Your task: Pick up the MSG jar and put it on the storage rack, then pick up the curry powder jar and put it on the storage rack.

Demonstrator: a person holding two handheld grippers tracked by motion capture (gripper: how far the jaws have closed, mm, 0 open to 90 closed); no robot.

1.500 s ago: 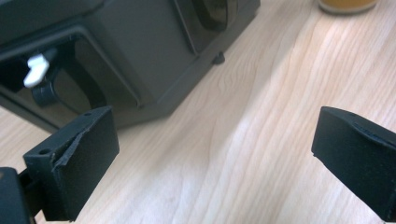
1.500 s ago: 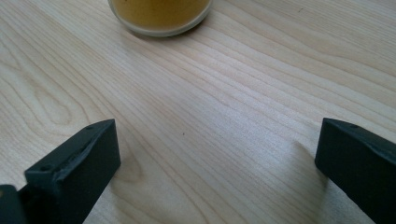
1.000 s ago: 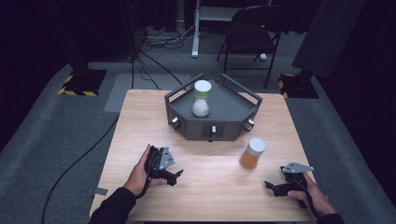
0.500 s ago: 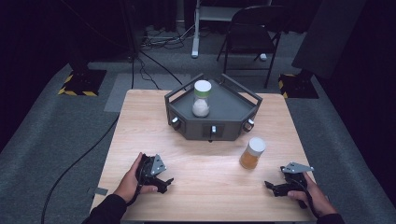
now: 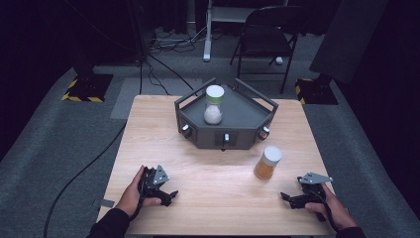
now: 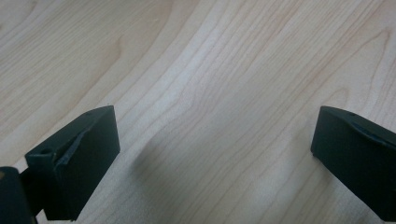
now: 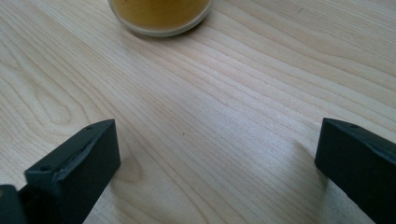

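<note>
A jar of orange powder (image 5: 268, 163) with a white lid stands on the wooden table (image 5: 148, 129), right of centre; its base (image 7: 160, 16) shows in the right gripper view. A second jar with white powder (image 5: 214, 104) stands in the dark angular tray (image 5: 247, 111) at the table's far side. My left gripper (image 5: 170, 196) rests at the front left, open, with bare wood between its jaws. My right gripper (image 5: 286, 198) rests at the front right, open, a short way in front of the orange jar and apart from it.
The tray has knobs (image 5: 186, 130) on its front face and raised bars along its sides. Beyond the table stand a folding chair (image 5: 267, 29) and cables on grey carpet (image 5: 59, 144). A light stand base with hazard tape (image 5: 81, 89) sits far left.
My left gripper has drawn back toward the table's front left edge. The right gripper and both jars have stayed put.
</note>
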